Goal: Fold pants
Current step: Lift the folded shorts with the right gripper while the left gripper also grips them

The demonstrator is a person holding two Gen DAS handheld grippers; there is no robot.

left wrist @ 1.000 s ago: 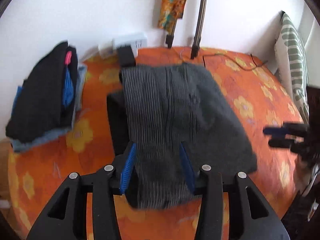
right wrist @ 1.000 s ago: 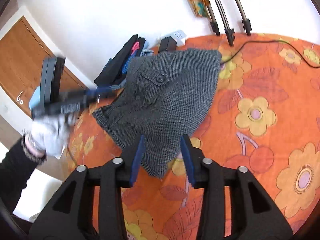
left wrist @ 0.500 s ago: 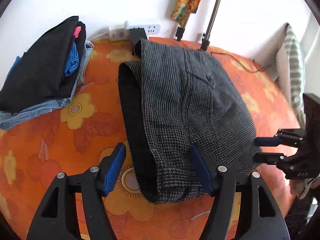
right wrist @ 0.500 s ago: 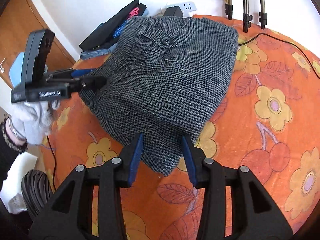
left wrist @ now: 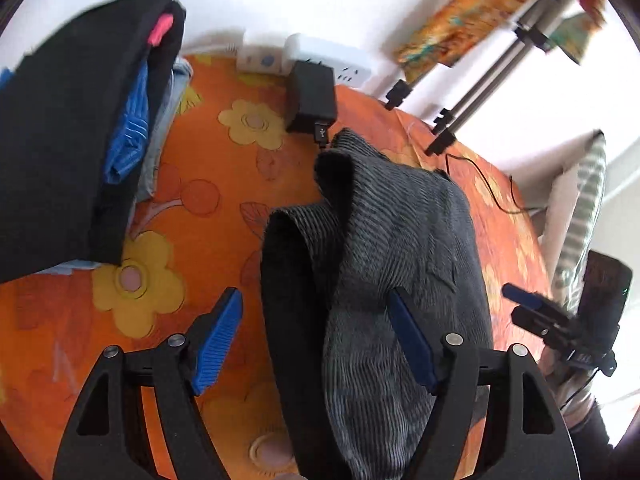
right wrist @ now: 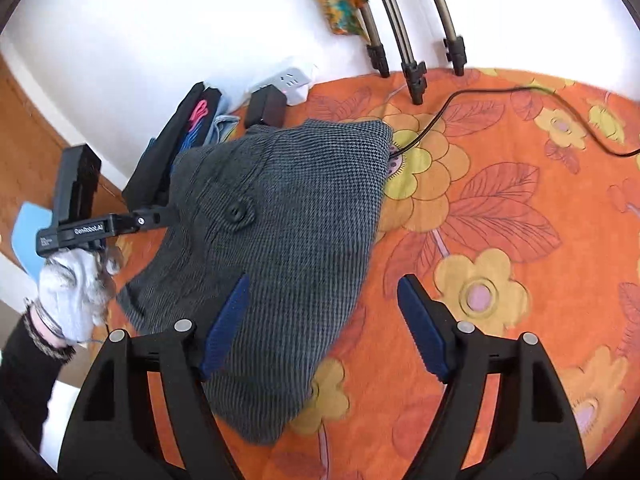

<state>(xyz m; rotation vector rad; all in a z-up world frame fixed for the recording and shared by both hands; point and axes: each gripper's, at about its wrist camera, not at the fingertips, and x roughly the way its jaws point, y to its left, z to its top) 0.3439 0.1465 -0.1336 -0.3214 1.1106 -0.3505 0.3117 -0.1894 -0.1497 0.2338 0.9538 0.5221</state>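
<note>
Across the middle of both wrist views the grey pants (right wrist: 280,216) lie folded on the orange flowered bedspread (right wrist: 500,216). Left gripper (left wrist: 316,344) and right gripper (right wrist: 324,320) have just been opening; their jaws stand wide, with cloth between them unpinched. Best to draw both straight back without snagging the fold.

Folded pants (right wrist: 280,216) lie on the bedspread (right wrist: 500,208), clothes pile (left wrist: 68,128) left.

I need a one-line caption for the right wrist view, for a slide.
Open right tongs over folded grey pants on the orange floral cover, jaws having just opened, nothing gripped.
</note>
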